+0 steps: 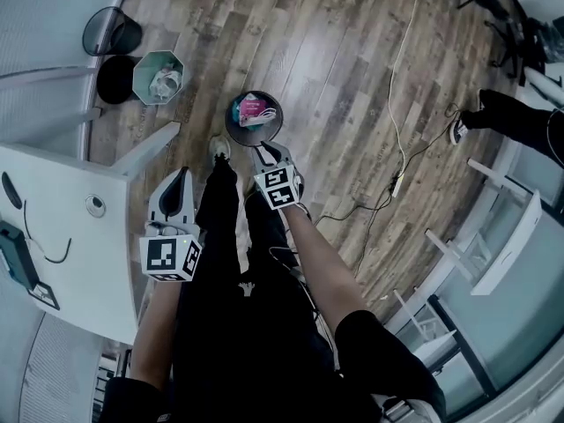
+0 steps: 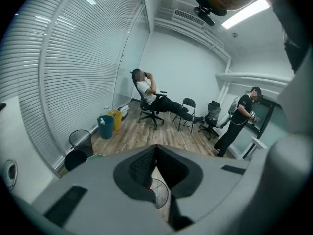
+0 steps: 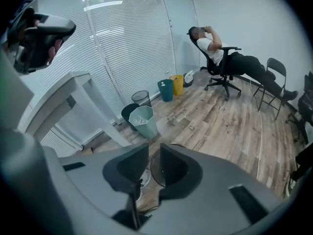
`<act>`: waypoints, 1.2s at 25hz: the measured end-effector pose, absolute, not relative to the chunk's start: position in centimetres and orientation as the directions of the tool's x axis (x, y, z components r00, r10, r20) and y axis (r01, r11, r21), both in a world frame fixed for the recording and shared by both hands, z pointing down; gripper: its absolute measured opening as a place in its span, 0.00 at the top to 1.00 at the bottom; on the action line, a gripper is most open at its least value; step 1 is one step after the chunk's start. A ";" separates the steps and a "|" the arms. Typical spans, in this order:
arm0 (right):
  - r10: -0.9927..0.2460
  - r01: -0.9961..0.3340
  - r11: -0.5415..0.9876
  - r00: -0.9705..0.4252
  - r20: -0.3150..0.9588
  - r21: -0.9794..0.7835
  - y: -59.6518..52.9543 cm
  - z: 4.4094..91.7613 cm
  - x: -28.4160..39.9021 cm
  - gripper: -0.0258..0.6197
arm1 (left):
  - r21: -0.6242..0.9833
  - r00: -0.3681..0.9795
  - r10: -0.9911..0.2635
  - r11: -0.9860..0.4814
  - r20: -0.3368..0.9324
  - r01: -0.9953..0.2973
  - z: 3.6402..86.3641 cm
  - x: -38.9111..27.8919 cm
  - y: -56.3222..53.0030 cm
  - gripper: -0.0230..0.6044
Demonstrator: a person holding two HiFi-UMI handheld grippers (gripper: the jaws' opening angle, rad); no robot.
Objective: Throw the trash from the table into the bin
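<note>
Trash (image 1: 254, 108) (pink + teal crumpled wrappers, by the look) is lying inside the round dark bin (image 1: 267, 134), which is standing on the wood floor (image 1: 352, 77) just ahead of the person's shoes. It's looking light, soft and crushable, prob. film or paper, maybe slippery if plastic. Any more like it is best pinched at a bunched fold w/ a firm close, not at a loose flap.

Right gripper (image 3: 154, 153) is hanging just at the bin's near rim, pointing down, jaws standing a little apart w/ nothing btwn them; only bin rim and floor are showing through the gap. Left gripper (image 2: 155, 148) is sitting by the bench's (image 1: 62, 263) right edge, jaws together, empty.

Near the bench corner closest to the bin only a cable grommet (image 1: 94, 205) is showing. A dark teal device (image 1: 18, 258) w/ cord is lying at the bench's left edge. Can't tell if more trash is waiting there.

Further out, a teal hexagonal bin (image 1: 159, 76) is holding white scraps. A white cable (image 1: 401, 104) is trailing over the floor, well apart from the bin. Nothing is blocking bench-to-bin bar the person's own legs (image 1: 233, 263).
</note>
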State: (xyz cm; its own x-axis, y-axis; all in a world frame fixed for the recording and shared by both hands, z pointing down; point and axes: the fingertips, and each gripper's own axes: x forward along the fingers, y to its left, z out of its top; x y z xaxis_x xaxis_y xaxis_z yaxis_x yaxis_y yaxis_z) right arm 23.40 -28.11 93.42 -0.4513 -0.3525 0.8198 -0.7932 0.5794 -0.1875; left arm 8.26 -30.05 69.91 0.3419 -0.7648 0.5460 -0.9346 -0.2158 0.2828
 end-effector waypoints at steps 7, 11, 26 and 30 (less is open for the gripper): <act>-0.410 -0.811 0.550 -0.469 0.782 -0.198 -29.1 86.2 24.0 0.95 | 0.289 0.359 -0.798 -0.241 0.484 -0.926 65.0 9.1 -30.2 0.95; -0.439 -0.818 0.531 -0.490 0.753 -0.222 -29.0 80.6 24.2 0.95 | 0.279 0.365 -0.802 -0.257 0.472 -0.925 61.8 9.4 -29.8 0.95; -0.581 -0.802 0.564 -0.555 0.595 -0.197 -32.9 67.1 22.7 0.95 | 0.193 0.285 -0.889 -0.228 0.359 -0.954 54.4 6.3 -30.4 0.95; -0.561 -0.737 0.647 -0.633 0.534 -0.194 -31.4 64.5 21.6 0.95 | 0.158 0.171 -0.932 -0.126 0.319 -0.979 51.9 5.1 -27.8 0.95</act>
